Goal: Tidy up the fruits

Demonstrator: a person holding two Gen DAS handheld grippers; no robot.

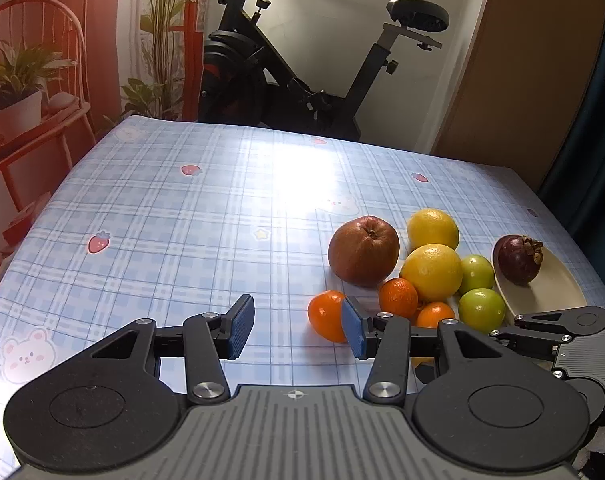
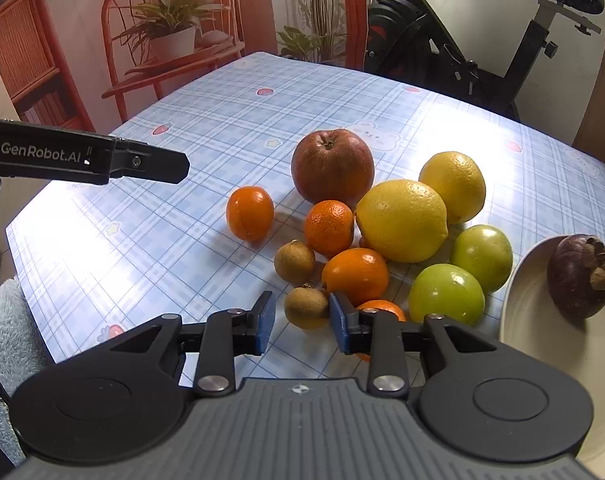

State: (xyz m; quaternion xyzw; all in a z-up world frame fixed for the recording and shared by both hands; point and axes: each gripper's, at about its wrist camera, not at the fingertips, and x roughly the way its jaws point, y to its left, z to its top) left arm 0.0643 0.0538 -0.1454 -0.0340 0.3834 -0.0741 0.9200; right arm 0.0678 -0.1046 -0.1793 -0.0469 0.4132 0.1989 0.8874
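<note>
Both grippers are being held angled downward over a table covered in blue plaid cloth. The left gripper is being kept with its jaws apart and nothing between them; a small orange is lying just beyond its right pad, and whether the two are touching cannot be told. The right gripper is being held low over the near edge of the fruit pile, its jaws narrowly parted — a small brown fruit is sitting just beyond the gap, close to the right pad, but no squeeze by both pads is being shown. The remaining fruit is clustered on the cloth: a red apple, two lemons, green fruits and further oranges. A mangosteen is resting in a cream plate at the right.
</note>
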